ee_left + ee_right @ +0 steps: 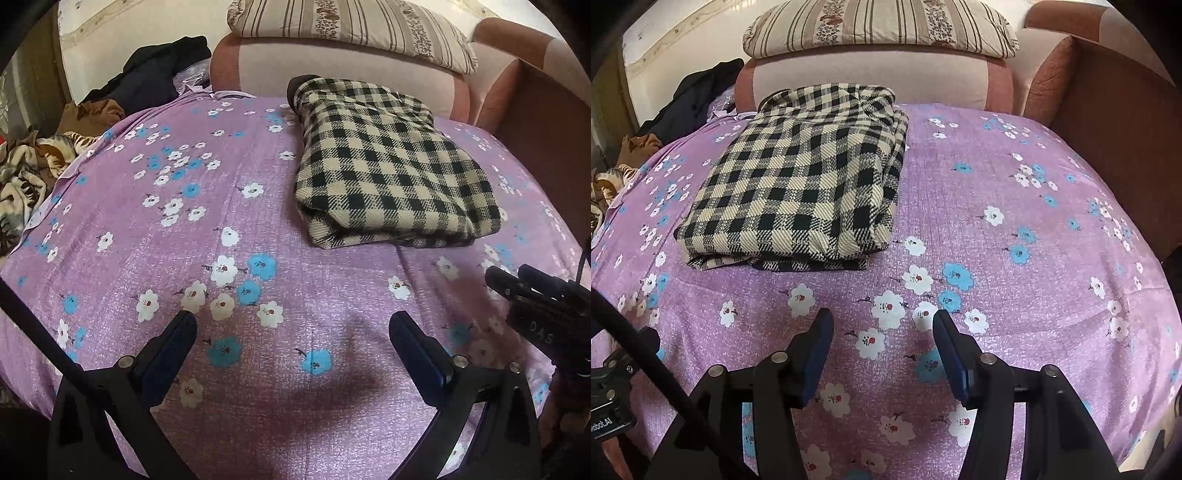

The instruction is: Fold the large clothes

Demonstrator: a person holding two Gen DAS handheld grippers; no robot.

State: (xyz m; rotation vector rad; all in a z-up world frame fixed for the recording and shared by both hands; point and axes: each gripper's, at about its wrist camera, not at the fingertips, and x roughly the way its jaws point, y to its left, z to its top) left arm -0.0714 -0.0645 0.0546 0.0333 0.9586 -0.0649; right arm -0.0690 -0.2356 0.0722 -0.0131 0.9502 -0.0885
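While folded checked garment (801, 177) lies ahead, fingers (818, 354) stand empty.

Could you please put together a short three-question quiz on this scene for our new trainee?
1. True or false: the checked garment lies folded on the floral bedsheet.
2. What is between the fingers of the right gripper? A) a sleeve B) nothing C) a pillow
3. What rests on top of the pink sofa back?

Key:
1. True.
2. B; the left gripper is open and empty too.
3. The striped pillow.
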